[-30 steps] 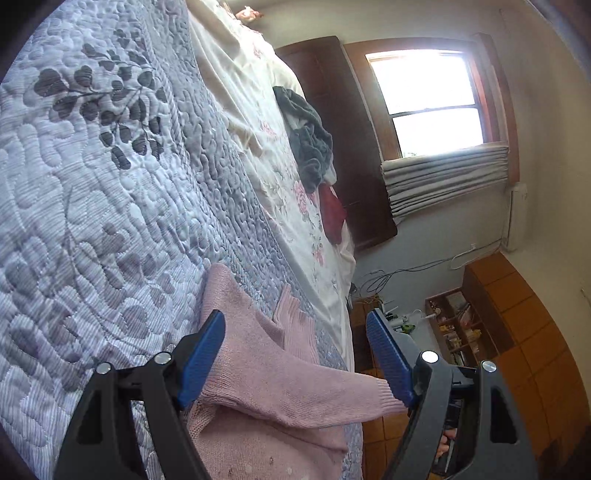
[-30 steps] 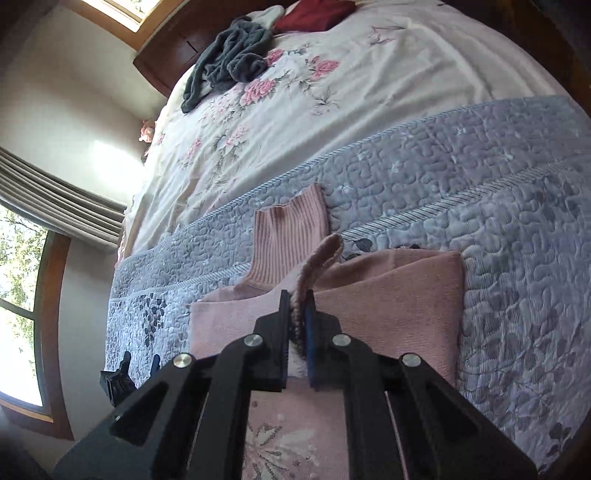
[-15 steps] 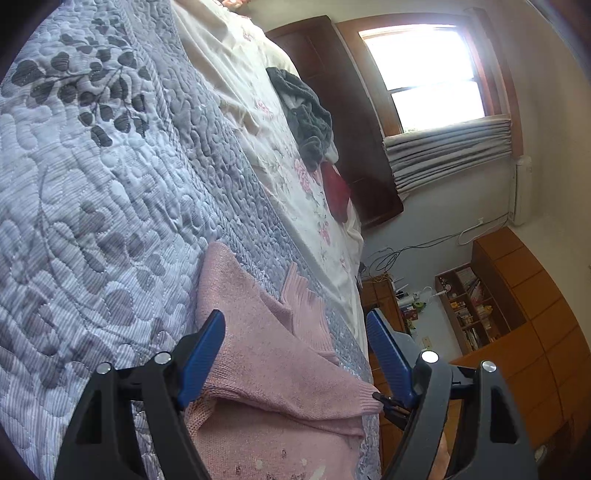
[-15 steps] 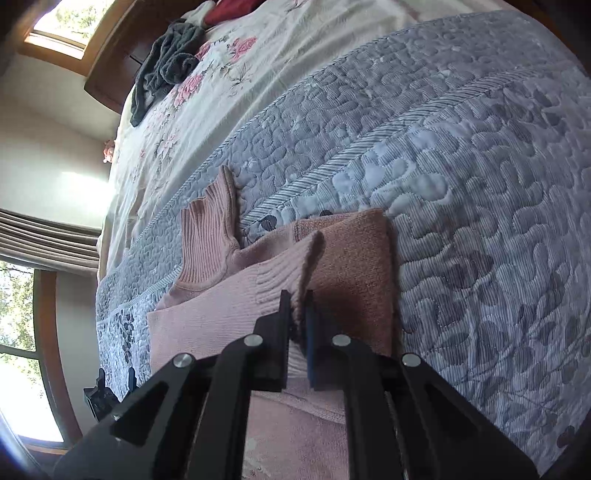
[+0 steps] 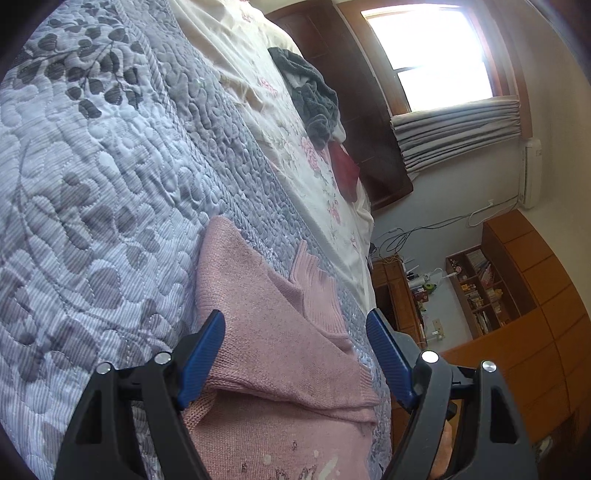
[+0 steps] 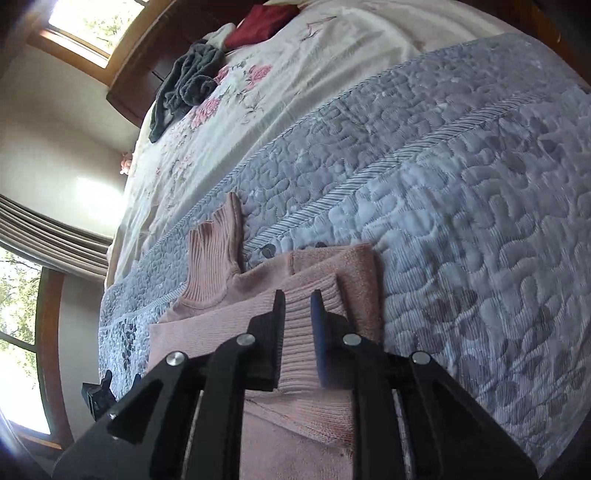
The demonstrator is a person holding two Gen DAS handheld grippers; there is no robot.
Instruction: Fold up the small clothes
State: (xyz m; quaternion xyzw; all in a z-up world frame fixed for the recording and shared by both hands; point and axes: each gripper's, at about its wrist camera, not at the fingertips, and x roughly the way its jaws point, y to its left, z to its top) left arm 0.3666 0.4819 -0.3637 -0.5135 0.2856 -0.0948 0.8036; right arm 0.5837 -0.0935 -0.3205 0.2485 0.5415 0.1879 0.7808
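Pink sweater [image 5: 280, 354] flat on grey quilt [image 5: 110, 177]. Left gripper [image 5: 295, 332] gaping wide, empty, above. Right gripper [image 6: 297, 310] at 6 o'clock, slightly parted, straddling cuff [image 6: 299, 332].

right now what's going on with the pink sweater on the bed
A person is folding a pink sweater on a grey quilt using a handheld claw in each hand. The right claw is partly open over the ribbed cuff of a sleeve that lies folded across the sweater's body. The left claw is wide open above the sweater's other side, gripping nothing. The turtleneck collar lies flat on the quilt. A dark garment and a red one sit further up the bed.
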